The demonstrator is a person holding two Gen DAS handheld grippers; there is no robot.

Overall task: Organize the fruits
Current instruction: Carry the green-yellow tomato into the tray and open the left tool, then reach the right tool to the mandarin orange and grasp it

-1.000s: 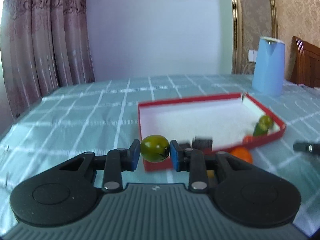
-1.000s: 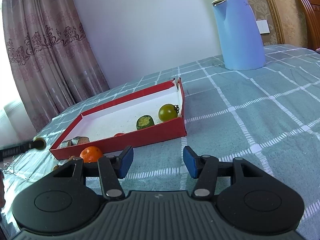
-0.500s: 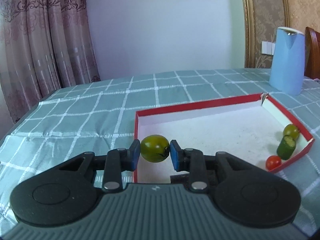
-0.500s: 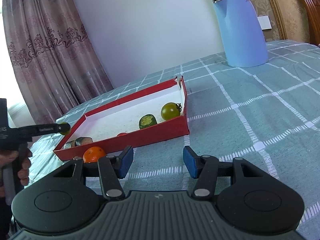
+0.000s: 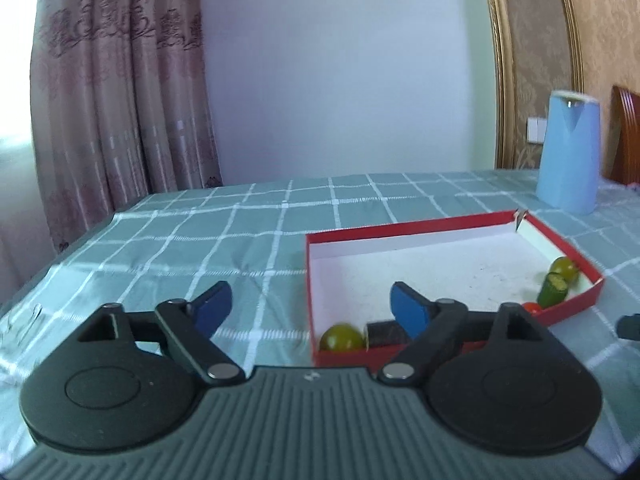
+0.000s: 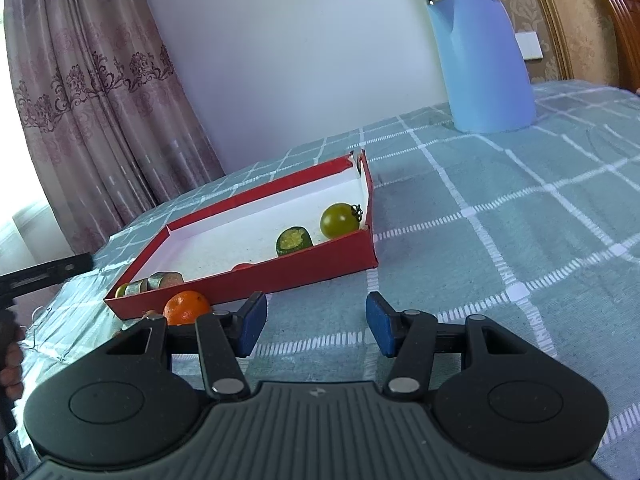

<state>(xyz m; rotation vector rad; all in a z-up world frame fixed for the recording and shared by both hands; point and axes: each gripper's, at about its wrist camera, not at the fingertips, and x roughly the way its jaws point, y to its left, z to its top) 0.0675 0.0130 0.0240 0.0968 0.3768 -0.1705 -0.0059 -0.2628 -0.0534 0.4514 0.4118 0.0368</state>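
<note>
A red tray (image 5: 440, 225) with a white floor lies on the checked tablecloth. A green tomato (image 5: 343, 337) rests in its near left corner beside a dark cut piece (image 5: 386, 333). At the tray's far right are another green tomato (image 5: 564, 267), a cucumber piece (image 5: 552, 289) and a red tomato (image 5: 531, 307). My left gripper (image 5: 312, 307) is open and empty above the tray's near left corner. My right gripper (image 6: 316, 323) is open and empty in front of the tray (image 6: 304, 276). An orange (image 6: 186, 307) lies outside the tray's near wall.
A light blue kettle (image 5: 568, 152) stands at the back right, also in the right wrist view (image 6: 480, 60). Curtains (image 5: 120, 100) hang behind the table's left end. A wooden chair (image 5: 626, 136) stands at far right. The left gripper's finger (image 6: 44, 272) shows at left.
My left gripper has opened and let go of the green tomato, which now lies in the tray's near left corner. The right gripper has stayed open and nearly still.
</note>
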